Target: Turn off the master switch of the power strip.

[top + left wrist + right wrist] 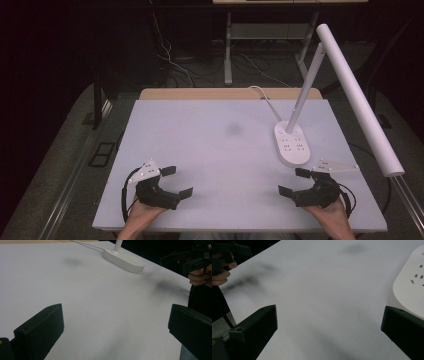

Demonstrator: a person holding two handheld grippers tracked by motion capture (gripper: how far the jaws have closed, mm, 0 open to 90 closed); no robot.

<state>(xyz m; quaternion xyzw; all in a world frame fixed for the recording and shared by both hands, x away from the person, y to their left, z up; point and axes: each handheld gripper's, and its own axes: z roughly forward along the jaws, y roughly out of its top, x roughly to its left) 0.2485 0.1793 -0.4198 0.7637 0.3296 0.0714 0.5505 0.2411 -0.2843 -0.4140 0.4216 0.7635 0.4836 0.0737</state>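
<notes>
My left gripper (177, 181) rests low over the near left part of the white table (220, 150), jaws wide apart with nothing between them; in the left gripper view its open gap (115, 322) frames bare tabletop. My right gripper (294, 181) sits at the near right, also open and empty, and its own view shows the gap (329, 322) over bare table. A white desk lamp stands with its oval base (292, 142) just beyond the right gripper. The base (409, 287) edges in at the right of the right gripper view.
The lamp's slanted stem (305, 90) and long white tube head (357, 97) overhang the table's right side. Its white cable (265, 97) runs off the far edge. A faint dark smudge (233, 129) marks the table centre. Cables lie on the floor beyond.
</notes>
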